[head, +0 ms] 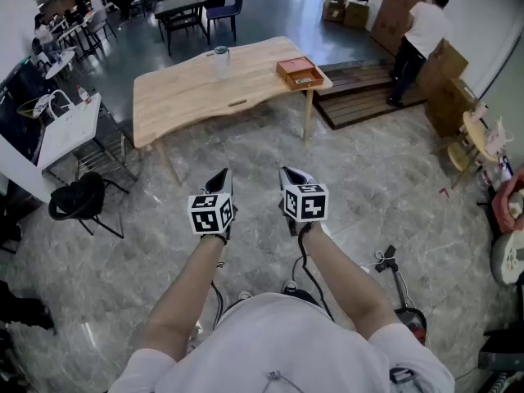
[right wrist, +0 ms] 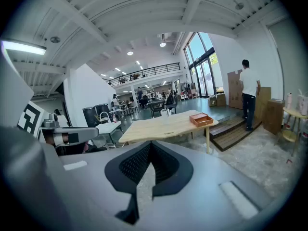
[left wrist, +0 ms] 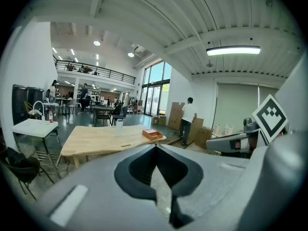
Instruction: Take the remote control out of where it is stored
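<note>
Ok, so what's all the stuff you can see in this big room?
wooden table: one, light wood, on the floor ahead
box: one, orange-brown, open, on the wooden table's right end
jar: one, clear, on the wooden table's far side
white table: one, white, left of the wooden table
wooden platform: one, dark brown, on the floor right of the wooden table
cardboard boxes: several, brown, by the far right wall
person: one, white top, standing at the cardboard boxes
left claw: one, black with a marker cube, shut, empty
right claw: one, black with a marker cube, shut, empty
</note>
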### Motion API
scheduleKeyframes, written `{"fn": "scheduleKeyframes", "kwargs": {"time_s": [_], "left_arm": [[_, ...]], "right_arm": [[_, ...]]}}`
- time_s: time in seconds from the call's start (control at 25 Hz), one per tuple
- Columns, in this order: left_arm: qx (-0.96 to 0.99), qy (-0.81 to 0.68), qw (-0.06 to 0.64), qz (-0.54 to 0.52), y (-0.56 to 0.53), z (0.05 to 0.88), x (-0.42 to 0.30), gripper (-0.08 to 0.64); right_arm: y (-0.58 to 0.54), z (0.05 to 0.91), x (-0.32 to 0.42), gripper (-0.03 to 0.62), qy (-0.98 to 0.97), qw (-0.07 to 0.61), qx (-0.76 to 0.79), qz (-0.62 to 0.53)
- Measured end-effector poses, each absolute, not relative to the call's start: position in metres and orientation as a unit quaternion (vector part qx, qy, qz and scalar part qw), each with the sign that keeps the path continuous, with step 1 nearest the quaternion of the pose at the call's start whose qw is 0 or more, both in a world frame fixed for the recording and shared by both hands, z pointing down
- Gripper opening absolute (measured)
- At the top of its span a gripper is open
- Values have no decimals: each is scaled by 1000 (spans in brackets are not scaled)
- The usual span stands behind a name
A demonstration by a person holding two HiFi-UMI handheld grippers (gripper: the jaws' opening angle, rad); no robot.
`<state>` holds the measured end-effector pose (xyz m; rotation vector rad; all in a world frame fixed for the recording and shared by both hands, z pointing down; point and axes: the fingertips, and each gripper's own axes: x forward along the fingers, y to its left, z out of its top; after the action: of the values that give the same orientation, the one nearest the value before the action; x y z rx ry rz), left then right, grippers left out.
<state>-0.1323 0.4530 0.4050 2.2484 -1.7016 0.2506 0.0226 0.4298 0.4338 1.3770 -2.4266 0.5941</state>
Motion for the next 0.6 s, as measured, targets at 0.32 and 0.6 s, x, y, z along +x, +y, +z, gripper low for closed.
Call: {"fn": "scheduleKeyframes", "kwargs": {"time_s": [0.32, 0.6], "left_arm": [[781, -599, 156, 84, 457, 408, -141, 1], [780, -600, 159, 82, 464, 409, -143, 1]], "right_arm": [[434, 433, 21, 26, -839, 138, 485, 203], [442, 431, 18, 26, -840, 141, 487, 194]]}}
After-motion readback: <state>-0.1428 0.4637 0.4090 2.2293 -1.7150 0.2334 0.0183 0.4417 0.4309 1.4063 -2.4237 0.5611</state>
